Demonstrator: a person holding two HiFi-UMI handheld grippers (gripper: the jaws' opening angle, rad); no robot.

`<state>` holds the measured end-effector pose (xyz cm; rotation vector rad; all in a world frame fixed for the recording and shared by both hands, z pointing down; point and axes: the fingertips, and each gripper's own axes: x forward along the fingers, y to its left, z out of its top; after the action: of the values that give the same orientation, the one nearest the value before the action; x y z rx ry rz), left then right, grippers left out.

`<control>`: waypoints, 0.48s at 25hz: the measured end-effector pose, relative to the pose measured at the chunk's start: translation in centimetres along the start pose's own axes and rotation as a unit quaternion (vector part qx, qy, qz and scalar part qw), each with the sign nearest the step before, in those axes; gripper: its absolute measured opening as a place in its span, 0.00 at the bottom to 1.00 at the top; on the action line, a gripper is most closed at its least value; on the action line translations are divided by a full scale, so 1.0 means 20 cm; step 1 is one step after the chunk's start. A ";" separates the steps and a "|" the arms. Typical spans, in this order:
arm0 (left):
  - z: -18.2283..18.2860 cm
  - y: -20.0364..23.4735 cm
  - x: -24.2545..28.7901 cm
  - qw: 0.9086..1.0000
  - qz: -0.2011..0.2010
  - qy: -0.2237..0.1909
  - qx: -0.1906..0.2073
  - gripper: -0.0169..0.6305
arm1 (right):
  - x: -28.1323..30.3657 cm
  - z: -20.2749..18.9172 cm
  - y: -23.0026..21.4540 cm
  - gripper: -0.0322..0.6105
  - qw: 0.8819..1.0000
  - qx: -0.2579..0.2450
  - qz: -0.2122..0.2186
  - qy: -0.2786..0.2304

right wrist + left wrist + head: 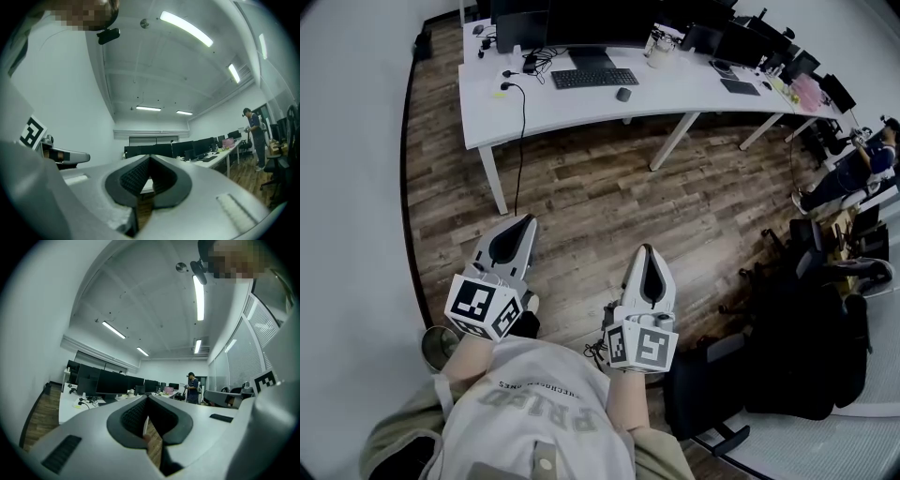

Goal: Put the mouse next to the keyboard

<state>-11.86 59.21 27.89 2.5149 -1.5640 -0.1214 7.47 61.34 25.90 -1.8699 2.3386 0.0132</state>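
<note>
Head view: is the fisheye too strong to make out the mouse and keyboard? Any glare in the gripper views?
Head view: heavy barrel distortion and dark vignetted corners. The desk edge bows, yet the keyboard and mouse read clearly, though small. Left gripper view: the ceiling light strip is blown out. Right gripper view: the ceiling strip is also clipped, and the room looks dim and bluish.

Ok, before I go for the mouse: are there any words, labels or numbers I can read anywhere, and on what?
No text reads clearly.
The shirt print: large letters under a smaller arc of letters, upside down and creased, not readable.
Cubes on the left gripper and right gripper: black-and-white square markers only, no words.
Keys of the keyboard: too small to read.
</note>
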 end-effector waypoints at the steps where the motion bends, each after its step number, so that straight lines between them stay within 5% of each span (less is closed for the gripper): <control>1: 0.01 0.02 0.02 1.000 0.000 0.000 0.002 0.04 | 0.03 0.00 0.00 0.05 1.000 0.018 0.002 -0.004; 4: 0.04 0.10 0.11 1.000 -0.004 -0.003 0.014 0.05 | 0.12 -0.02 0.00 0.06 0.997 0.076 0.019 -0.012; 6: 0.05 0.14 0.18 1.000 -0.020 0.000 0.018 0.32 | 0.19 -0.04 0.01 0.20 0.996 0.088 0.024 -0.005; 8: 0.08 0.18 0.26 0.999 -0.037 0.003 0.016 0.49 | 0.27 -0.05 0.02 0.49 0.996 0.087 0.020 0.004; 12: 0.13 0.28 0.39 0.998 -0.060 0.013 0.016 0.63 | 0.42 -0.08 0.03 0.58 0.997 0.073 -0.005 0.014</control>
<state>-13.79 49.60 26.67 2.6240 -1.4161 -0.0780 5.01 53.14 26.33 -1.8238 2.2797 -0.1820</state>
